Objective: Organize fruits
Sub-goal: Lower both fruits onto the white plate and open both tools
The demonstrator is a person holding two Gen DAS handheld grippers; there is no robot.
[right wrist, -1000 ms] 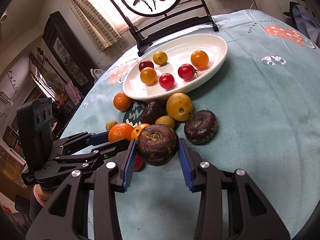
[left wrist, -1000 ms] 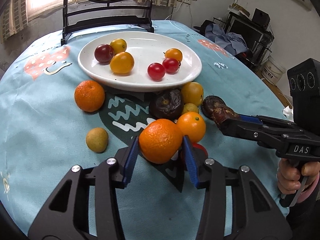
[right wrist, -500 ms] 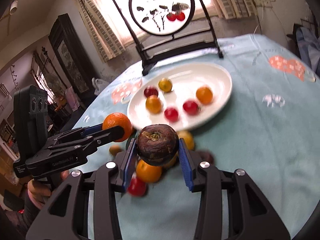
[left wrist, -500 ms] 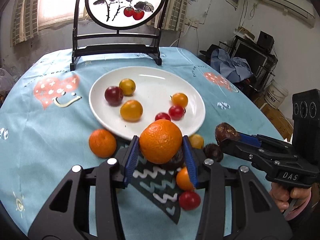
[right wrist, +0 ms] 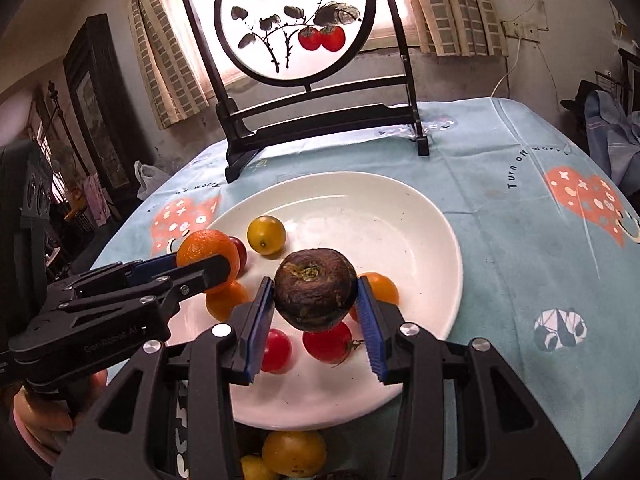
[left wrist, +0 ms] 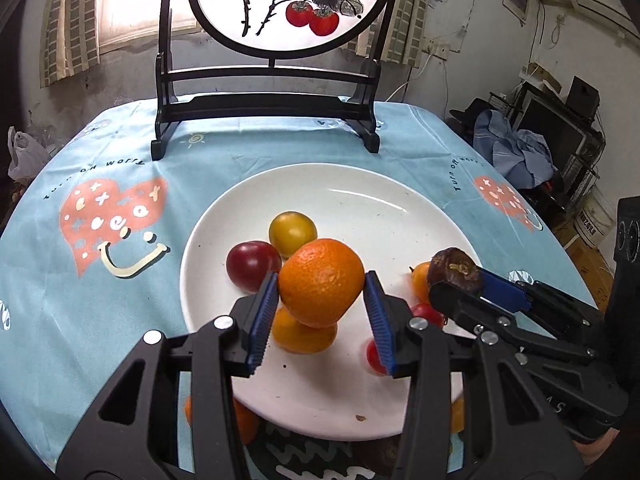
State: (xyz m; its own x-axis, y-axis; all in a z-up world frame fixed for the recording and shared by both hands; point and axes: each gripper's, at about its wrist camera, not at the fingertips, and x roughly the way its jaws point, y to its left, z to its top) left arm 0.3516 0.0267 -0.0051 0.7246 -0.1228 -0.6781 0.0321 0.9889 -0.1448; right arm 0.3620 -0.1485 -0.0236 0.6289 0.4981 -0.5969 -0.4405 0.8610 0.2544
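Observation:
My left gripper (left wrist: 320, 308) is shut on a large orange (left wrist: 321, 282) and holds it above the white plate (left wrist: 360, 200). My right gripper (right wrist: 314, 316) is shut on a dark brown wrinkled fruit (right wrist: 315, 289), also above the plate (right wrist: 400, 216). The plate holds a yellow tomato (left wrist: 292, 233), a dark red one (left wrist: 252, 266), an orange one (left wrist: 302, 334) and small red tomatoes (right wrist: 327, 342). In the right wrist view the left gripper's orange (right wrist: 207, 252) shows at the left; in the left wrist view the brown fruit (left wrist: 454, 270) shows at the right.
A black stand with a round painted screen (left wrist: 280, 4) stands behind the plate on the blue tablecloth (left wrist: 100, 168). More fruit lies on the cloth in front of the plate: an orange (left wrist: 240, 420) and yellow-orange fruits (right wrist: 294, 452). Clutter stands off the table at the right.
Both grippers have lifted their fruit from the pile on the cloth and carried it forward over the plate. The plate now fills the middle of both views.

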